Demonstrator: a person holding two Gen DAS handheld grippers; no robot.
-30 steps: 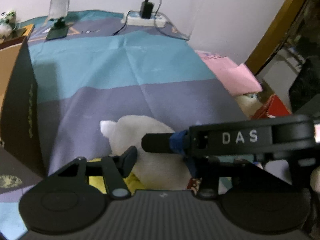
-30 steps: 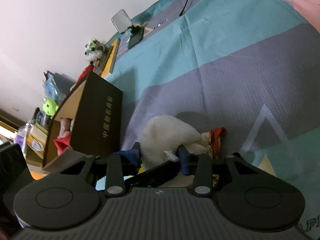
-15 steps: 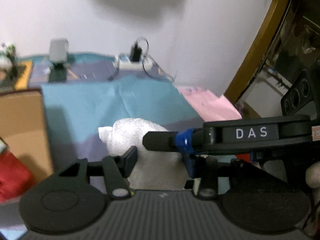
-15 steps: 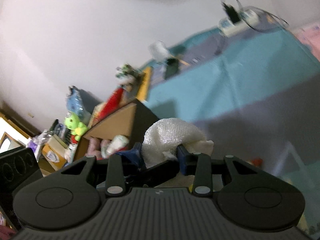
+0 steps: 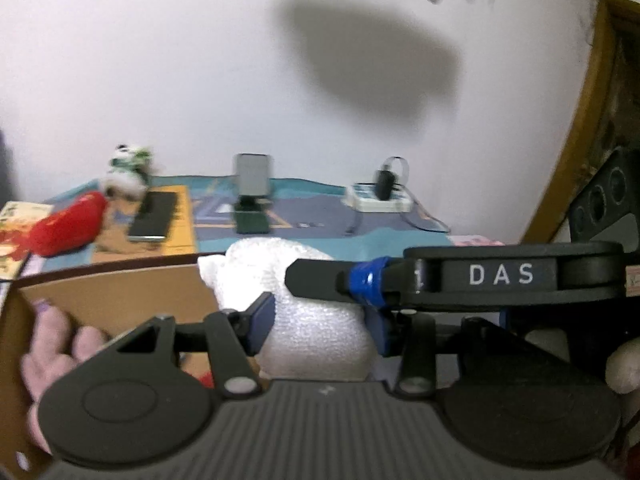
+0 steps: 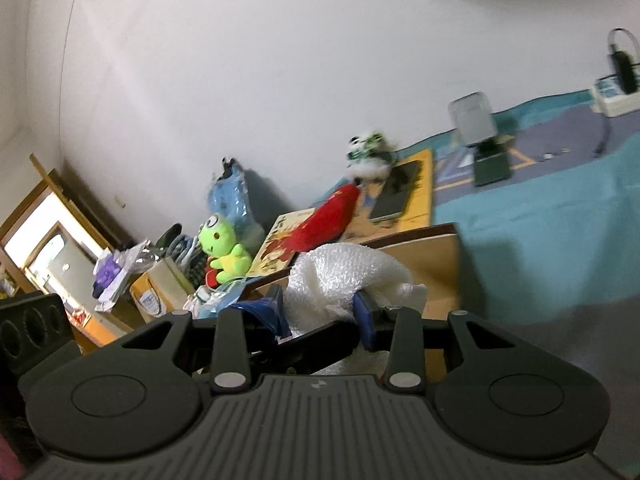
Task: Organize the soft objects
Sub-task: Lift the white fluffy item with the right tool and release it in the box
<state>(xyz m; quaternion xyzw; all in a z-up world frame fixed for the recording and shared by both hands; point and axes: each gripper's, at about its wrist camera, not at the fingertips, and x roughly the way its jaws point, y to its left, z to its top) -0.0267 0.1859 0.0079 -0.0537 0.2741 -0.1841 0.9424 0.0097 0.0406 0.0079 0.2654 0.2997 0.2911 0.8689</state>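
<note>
A white bubble-wrap bundle [image 5: 308,312] is held in the air between both grippers. My left gripper [image 5: 316,320] is shut on it from one side. My right gripper [image 6: 320,312] is shut on the same bundle [image 6: 344,276], and its black body crosses the left wrist view on the right. The bundle hangs over the near edge of an open cardboard box [image 5: 120,292], also in the right wrist view [image 6: 432,256]. A pink plush toy [image 5: 60,356] lies inside the box.
A red plush [image 6: 332,216], a panda toy [image 6: 368,152], a phone [image 6: 396,196] and a green frog plush [image 6: 224,248] lie beyond the box. A phone on a stand [image 5: 252,192] and a power strip [image 5: 380,200] sit by the wall on the striped mat.
Both grippers lifted the white bundle off the mat and carried it left, up to the cardboard box. The views tilted up from the mat to the wall.
</note>
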